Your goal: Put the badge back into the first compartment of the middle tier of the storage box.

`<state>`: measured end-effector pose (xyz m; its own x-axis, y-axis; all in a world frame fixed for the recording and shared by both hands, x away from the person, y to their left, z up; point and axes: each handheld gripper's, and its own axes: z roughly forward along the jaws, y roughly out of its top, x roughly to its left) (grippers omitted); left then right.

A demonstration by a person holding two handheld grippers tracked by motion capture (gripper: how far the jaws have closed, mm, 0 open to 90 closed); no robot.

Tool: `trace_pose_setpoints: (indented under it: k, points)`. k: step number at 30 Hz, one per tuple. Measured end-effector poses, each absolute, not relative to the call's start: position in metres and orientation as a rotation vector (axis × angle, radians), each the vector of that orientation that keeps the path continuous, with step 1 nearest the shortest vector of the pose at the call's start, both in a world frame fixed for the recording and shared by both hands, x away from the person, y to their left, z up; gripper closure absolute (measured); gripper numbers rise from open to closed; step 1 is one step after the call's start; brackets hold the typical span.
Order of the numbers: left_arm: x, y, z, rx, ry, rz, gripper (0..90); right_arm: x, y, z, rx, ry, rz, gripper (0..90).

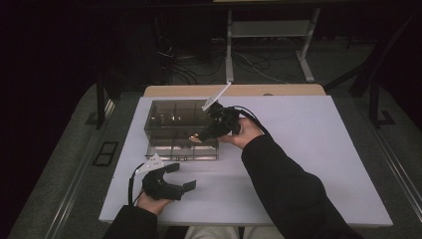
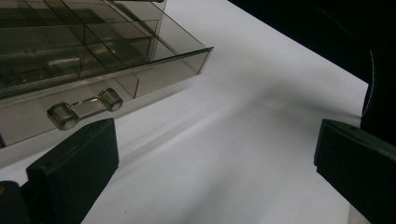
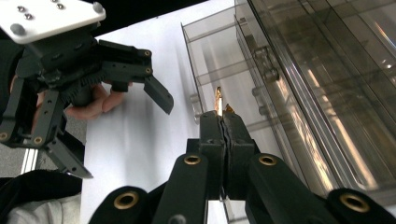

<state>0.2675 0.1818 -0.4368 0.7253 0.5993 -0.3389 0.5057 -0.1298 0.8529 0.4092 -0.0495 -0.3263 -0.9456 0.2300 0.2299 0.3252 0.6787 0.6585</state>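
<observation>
Two tongs (image 1: 181,178) (image 1: 195,138); one drawer box (image 1: 171,124).

hidden: gold piece (image 3: 218,99) mostly pinched inside jaws | type: possibly metal

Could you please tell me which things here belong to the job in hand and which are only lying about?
In the job:
- right tool, shut on a small gold piece
- clear drawer box, bottom drawer pulled out
- left tool, open, resting near the box

Lying about:
- white table
- cables on the floor
- table legs behind
</observation>
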Motion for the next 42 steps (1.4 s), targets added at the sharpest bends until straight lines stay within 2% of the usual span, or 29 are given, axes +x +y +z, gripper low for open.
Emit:
trace_pose_setpoints:
  k: [42]
  points:
    - [0.268,0.183,-0.437,1.776,0.871,0.085,0.0,0.424,0.021,-0.337,-0.371,-2.764,-1.100,87.4]
